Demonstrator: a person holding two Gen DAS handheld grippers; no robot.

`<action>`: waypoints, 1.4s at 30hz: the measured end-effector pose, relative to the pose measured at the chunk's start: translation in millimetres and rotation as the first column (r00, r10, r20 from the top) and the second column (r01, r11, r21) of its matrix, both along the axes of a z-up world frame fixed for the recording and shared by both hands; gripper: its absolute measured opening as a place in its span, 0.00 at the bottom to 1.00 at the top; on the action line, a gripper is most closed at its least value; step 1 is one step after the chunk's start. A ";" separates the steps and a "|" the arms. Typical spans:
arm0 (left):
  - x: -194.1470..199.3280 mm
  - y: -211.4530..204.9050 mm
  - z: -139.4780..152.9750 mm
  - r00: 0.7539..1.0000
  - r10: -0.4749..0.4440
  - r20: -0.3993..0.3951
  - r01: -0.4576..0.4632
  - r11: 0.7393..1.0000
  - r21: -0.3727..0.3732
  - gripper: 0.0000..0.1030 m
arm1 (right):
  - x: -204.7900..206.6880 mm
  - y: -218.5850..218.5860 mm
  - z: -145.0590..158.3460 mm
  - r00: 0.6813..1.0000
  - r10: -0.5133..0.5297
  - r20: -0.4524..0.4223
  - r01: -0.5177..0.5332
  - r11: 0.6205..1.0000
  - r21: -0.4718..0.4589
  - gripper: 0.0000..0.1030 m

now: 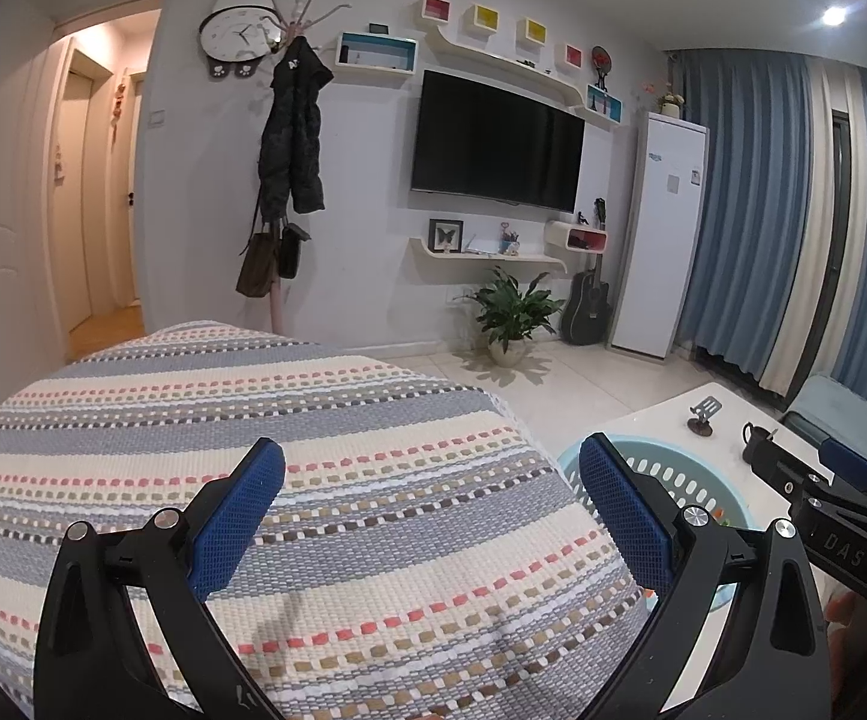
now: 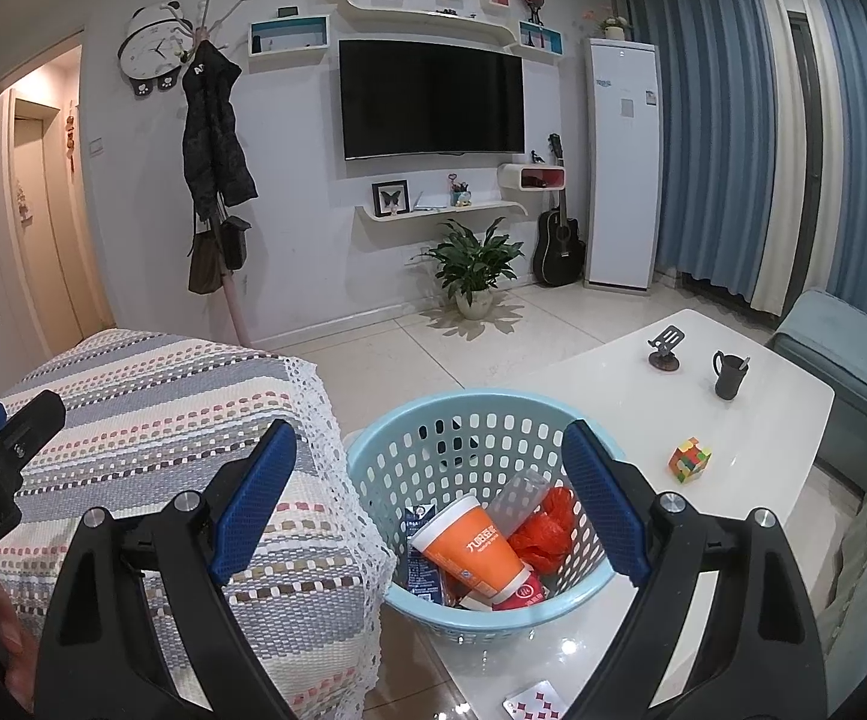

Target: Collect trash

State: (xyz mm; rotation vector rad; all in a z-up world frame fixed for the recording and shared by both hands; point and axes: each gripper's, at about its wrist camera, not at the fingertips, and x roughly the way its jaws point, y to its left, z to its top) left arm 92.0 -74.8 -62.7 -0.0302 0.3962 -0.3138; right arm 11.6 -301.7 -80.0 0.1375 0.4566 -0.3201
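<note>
Both the left gripper (image 1: 430,495) and right gripper (image 2: 430,483) gape wide, empty. Trash fills the blue basket (image 2: 373,450) on the white table (image 2: 763,420), beside the striped cloth (image 1: 253,408).

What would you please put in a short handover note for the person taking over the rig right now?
Left gripper: open, empty, above the striped cloth.
Right gripper: open, empty, above the blue basket.
Done: orange cup, red bag, clear bottle and other wrappers lie in the basket on the white table.
Left: the playing card at the table's near edge may be trash; the Rubik's cube and black mug look like keepers.
</note>
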 end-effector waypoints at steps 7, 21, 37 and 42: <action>0.2 0.7 0.0 1.000 0.000 0.000 0.000 1.000 0.001 0.93 | -0.4 -1.6 -1.6 1.000 0.000 -0.004 0.000 1.000 0.006 0.83; -1.7 4.3 0.2 1.000 -0.020 0.008 0.020 1.000 -0.018 0.93 | -0.9 -0.6 -2.9 1.000 -0.002 -0.007 0.002 1.000 0.003 0.83; -12.5 -4.2 9.3 0.998 0.021 0.060 -0.022 0.999 0.031 0.93 | -7.9 4.9 10.7 1.000 -0.001 0.011 0.001 1.000 -0.013 0.83; -25.4 -2.1 21.5 0.997 0.025 0.067 -0.027 0.999 0.039 0.93 | -11.5 8.4 15.7 1.000 0.002 0.012 -0.002 1.000 -0.019 0.83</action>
